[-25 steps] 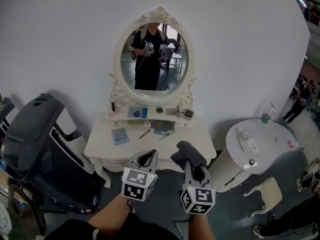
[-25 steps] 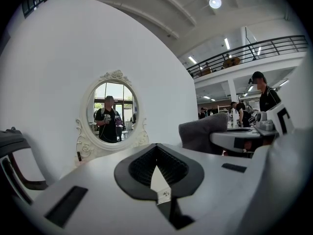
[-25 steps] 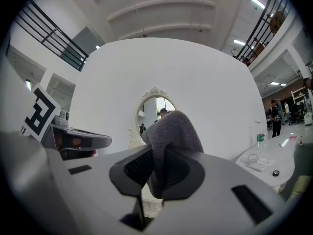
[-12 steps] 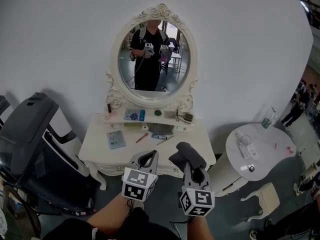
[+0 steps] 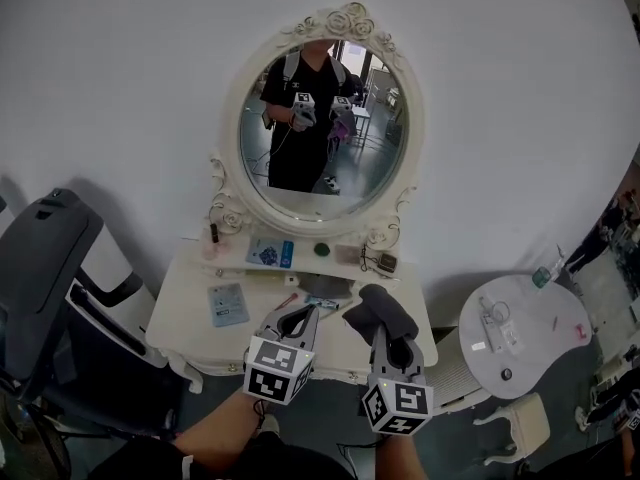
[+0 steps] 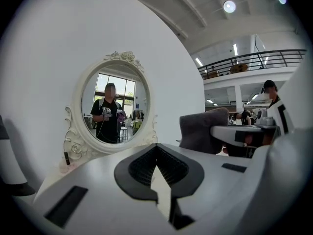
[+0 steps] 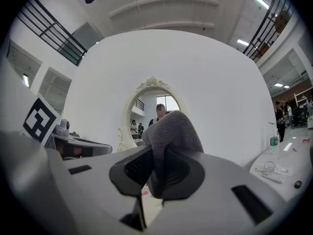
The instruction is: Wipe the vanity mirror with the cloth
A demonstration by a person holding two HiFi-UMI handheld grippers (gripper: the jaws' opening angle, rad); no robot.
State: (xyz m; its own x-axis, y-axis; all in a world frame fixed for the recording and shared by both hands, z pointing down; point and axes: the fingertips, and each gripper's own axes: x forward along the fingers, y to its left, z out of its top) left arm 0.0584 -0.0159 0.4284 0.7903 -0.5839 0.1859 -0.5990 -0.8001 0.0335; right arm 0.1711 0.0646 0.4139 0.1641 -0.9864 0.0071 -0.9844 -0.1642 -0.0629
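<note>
Overhead, the oval vanity mirror (image 5: 322, 133) was seen mounted on a white dressing table (image 5: 185, 333) against a pale wall, at 12 o'clock from both grippers. A person in dark clothes was reflected in its glass, with both grippers raised at the chest.

The left gripper (image 5: 296, 318) was held low over the table's front edge. Its jaws were pressed together at the tips and nothing was held between them. In the left gripper view the mirror (image 6: 115, 106) stood at 10 o'clock from that gripper (image 6: 157, 148), well apart from it.

The right gripper (image 5: 388, 340) was held just beside the left one, at its 3 o'clock. Its jaws were clamped on a dark grey cloth (image 5: 376, 310), which was bunched above the tips toward 12 o'clock. The cloth was kept short of the glass, over the tabletop. In the right gripper view the cloth (image 7: 171, 133) rose from the jaws of that gripper (image 7: 157, 168) and covered part of the mirror (image 7: 145, 112) behind it.

A blue-and-white packet (image 5: 228, 303) lay flat on the tabletop at 10 o'clock from the left gripper. A round white side table (image 5: 548, 313) stood at 3 o'clock, apart from the dressing table.
</note>
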